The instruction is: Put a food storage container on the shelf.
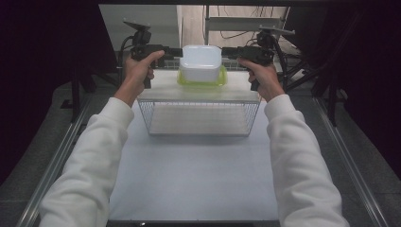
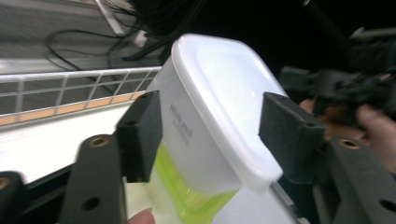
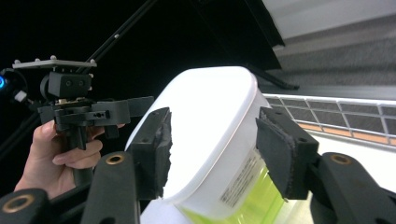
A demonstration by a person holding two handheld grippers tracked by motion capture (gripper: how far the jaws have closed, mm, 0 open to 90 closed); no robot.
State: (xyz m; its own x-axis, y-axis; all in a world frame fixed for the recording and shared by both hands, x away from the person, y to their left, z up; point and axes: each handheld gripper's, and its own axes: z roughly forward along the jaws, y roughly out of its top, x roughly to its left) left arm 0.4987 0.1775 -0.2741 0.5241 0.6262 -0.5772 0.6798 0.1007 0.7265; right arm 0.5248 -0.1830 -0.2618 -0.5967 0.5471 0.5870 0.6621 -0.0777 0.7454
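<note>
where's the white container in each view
High view: white container top centre on the wire rack, upside down over a green lid.
Left gripper view: centre, between the jaws.
Right gripper view: centre, between the jaws.
Shared landmark: the green lid.

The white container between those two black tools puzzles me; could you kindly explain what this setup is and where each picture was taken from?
There is no machine here: a person in white sleeves holds a hand-operated gripper in each hand. The high view looks down from above the person's side of the table. In it the left gripper and the right gripper meet a white container from either side. The container sits upside down on a green-rimmed lid, on top of a wire rack.

The other two pictures come from small cameras riding on the grippers, each looking along its own black jaws. In the left gripper view the container lies between the pads with visible gaps, so nothing is clamped. The right gripper view shows the same: both grippers are open.
</note>
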